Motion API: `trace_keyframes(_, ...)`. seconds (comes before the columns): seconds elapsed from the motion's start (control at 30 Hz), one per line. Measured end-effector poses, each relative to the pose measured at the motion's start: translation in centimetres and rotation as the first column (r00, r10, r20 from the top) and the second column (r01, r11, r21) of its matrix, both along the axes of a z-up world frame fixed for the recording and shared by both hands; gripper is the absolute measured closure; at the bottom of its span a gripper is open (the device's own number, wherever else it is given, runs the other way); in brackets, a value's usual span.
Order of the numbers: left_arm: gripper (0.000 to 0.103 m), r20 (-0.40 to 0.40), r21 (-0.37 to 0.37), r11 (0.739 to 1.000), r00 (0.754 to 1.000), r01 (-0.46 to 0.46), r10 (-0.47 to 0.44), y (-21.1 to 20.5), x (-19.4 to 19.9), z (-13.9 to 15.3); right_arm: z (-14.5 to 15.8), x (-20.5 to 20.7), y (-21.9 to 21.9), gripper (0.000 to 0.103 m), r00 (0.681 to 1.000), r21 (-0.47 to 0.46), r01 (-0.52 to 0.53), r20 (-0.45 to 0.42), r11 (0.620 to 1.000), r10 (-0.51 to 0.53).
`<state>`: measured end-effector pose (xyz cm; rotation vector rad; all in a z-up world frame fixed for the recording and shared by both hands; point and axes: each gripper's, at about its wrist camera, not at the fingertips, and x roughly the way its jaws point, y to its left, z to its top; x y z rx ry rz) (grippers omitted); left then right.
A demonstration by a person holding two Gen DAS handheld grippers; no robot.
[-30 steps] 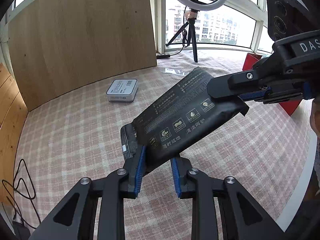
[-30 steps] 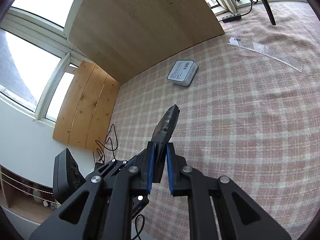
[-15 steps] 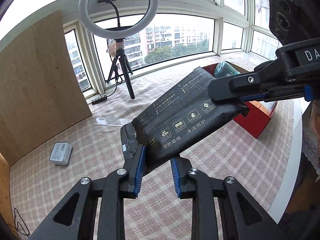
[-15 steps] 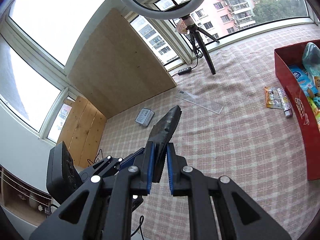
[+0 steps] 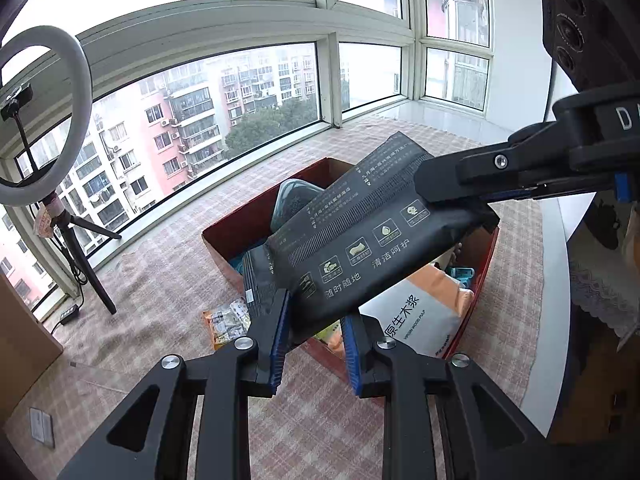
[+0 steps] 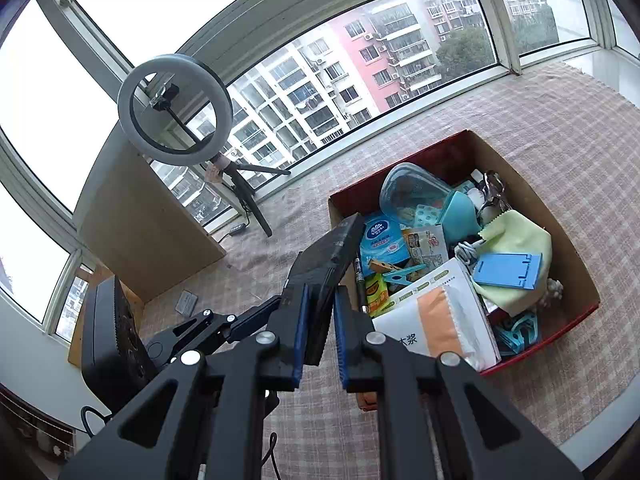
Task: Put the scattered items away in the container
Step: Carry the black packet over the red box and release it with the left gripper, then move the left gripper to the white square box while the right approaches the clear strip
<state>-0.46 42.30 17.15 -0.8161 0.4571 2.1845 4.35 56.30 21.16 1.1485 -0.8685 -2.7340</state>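
Black wipes pack (image 5: 360,236) clamped by left gripper (image 5: 314,336) at 6 o'clock, right gripper (image 6: 319,332) at 2 o'clock, above red box (image 6: 576,264).

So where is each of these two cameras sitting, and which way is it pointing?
Left wrist: rides the left gripper, looking along its fingers across the black pack to the red box and window; the right gripper shows too.
Right wrist: rides the right gripper, looking down into the red box; the left gripper's arm shows lower left.
Shared: the black pack, the box, the ring light and the white-and-orange tissue pack.
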Motion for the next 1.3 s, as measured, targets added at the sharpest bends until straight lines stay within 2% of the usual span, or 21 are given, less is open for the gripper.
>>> trace_keyframes(0.17, 0.08, -0.011, -0.041, 0.998, 0.999, 0.037, -0.037, 4.4, -0.9, -0.1, -0.3, 0.6, 4.3, 0.091, 0.999, -0.016, 0.049, -0.006, 0.999, -0.05)
trace_keyframes(0.23, 0.076, 0.017, -0.088, 0.995, 0.998, 0.055, -0.054, 6.3, -1.6, -0.7, -0.4, 0.4, 5.5, 0.09, 0.998, 0.005, 0.07, 0.003, 0.998, -0.07)
trace_keyframes(0.27, 0.075, 0.034, -0.114, 0.993, 0.999, 0.043, -0.039, 6.9, -1.9, -1.0, -0.6, 0.1, 5.9, 0.085, 0.995, 0.073, 0.093, 0.035, 0.993, -0.096)
trace_keyframes(0.3, 0.075, 0.034, -0.122, 0.992, 0.999, 0.019, -0.015, 7.0, -2.0, -1.1, -0.8, -0.2, 6.2, 0.075, 0.99, 0.141, 0.114, 0.065, 0.983, -0.124)
trace_keyframes(0.33, 0.074, 0.039, -0.127, 0.992, 0.999, 0.002, 0.003, 7.1, -2.1, -1.2, -1.0, -0.4, 6.5, 0.072, 0.985, 0.2, 0.131, 0.088, 0.971, -0.151)
trace_keyframes(0.4, 0.073, 0.085, -0.095, 0.995, 0.996, 0.012, -0.004, 6.3, -2.2, -1.1, -1.1, 0.3, 7.3, 0.069, 0.982, 0.221, 0.155, 0.075, 0.963, -0.175)
trace_keyframes(0.5, 0.071, 0.105, -0.062, 0.998, 0.994, -0.016, 0.022, 4.5, -2.0, -0.7, -0.9, 1.3, 8.2, 0.061, 0.98, 0.22, 0.175, 0.053, 0.96, -0.191)
trace_keyframes(0.63, 0.071, 0.127, -0.01, 0.998, 0.989, -0.069, 0.07, 1.4, -1.8, 0.0, -0.8, 1.8, 8.4, 0.06, 0.984, 0.222, 0.163, 0.039, 0.961, -0.176)
trace_keyframes(0.77, 0.071, 0.135, 0.013, 0.992, 0.983, -0.126, 0.123, -2.2, -1.0, 0.5, -0.8, 2.4, 7.8, 0.058, 0.99, 0.186, 0.136, 0.022, 0.973, -0.143)
trace_keyframes(0.87, 0.071, 0.142, 0.017, 0.983, 0.973, -0.185, 0.181, -5.6, -0.2, 0.4, -0.5, 3.1, 6.5, 0.057, 0.993, 0.206, 0.12, -0.008, 0.971, -0.121)
trace_keyframes(0.97, 0.071, 0.155, 0.013, 0.967, 0.956, -0.254, 0.249, -9.3, 0.5, 0.3, -0.1, 3.6, 4.9, 0.047, 0.994, 0.245, 0.105, -0.043, 0.964, -0.097)
trace_keyframes(1.07, 0.071, 0.169, 0.01, 0.939, 0.926, -0.345, 0.338, -13.2, 1.0, 0.0, 0.1, 3.5, 2.8, 0.04, 0.996, 0.275, 0.075, -0.066, 0.959, -0.059)
trace_keyframes(1.3, 0.071, 0.191, -0.006, 0.836, 0.82, -0.549, 0.54, -23.1, 2.4, -0.1, 0.1, 2.3, -2.7, 0.039, 0.992, 0.294, -0.06, -0.091, 0.954, 0.091)
